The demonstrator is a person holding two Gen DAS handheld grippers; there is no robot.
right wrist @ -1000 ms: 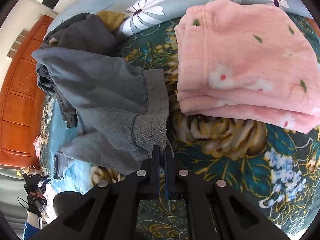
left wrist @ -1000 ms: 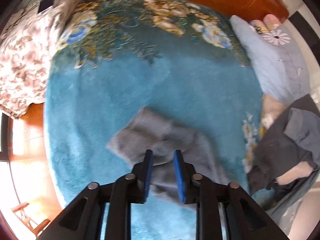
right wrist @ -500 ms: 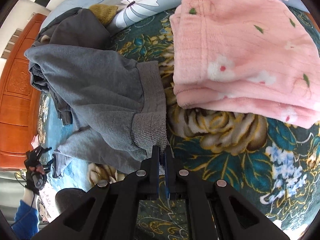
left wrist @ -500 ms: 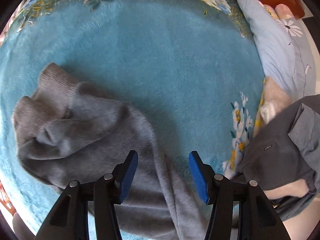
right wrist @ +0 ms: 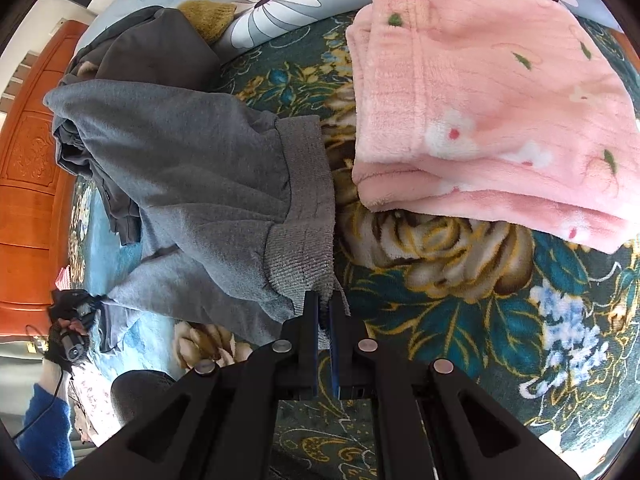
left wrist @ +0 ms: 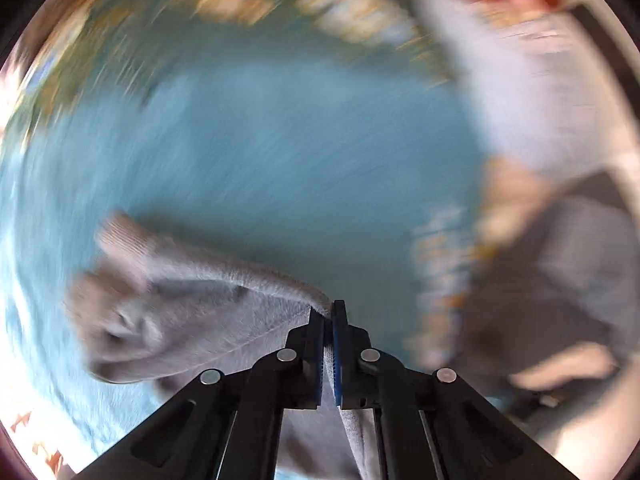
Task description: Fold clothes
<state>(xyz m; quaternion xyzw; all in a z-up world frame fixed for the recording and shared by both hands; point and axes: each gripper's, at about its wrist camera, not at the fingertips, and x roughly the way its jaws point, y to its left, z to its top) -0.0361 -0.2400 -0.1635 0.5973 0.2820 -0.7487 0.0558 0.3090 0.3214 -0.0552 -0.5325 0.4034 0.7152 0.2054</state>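
A grey sweatshirt (right wrist: 208, 184) lies across the flowered blanket (right wrist: 440, 312) in the right wrist view, its ribbed hem (right wrist: 308, 216) running down the middle. My right gripper (right wrist: 325, 312) is shut on the lower corner of that hem. In the blurred left wrist view my left gripper (left wrist: 329, 320) is shut on a fold of the same grey sweatshirt (left wrist: 192, 312), whose ribbed cuff (left wrist: 120, 236) trails left over the blue blanket (left wrist: 280, 136). The other hand-held gripper (right wrist: 70, 320) shows far left in the right wrist view, at the sweatshirt's far end.
A folded pink fleece (right wrist: 492, 112) lies right of the hem. Dark grey clothes (right wrist: 156, 48) and a mustard knit (right wrist: 208, 14) pile up by a flowered pillow (right wrist: 280, 4). A wooden headboard (right wrist: 32, 168) runs behind. More dark clothes (left wrist: 552, 280) lie right of the left gripper.
My left gripper went from wide open over the sweatshirt to shut on a fold of it, and its view now swings fast. The right gripper keeps its hold on the hem.
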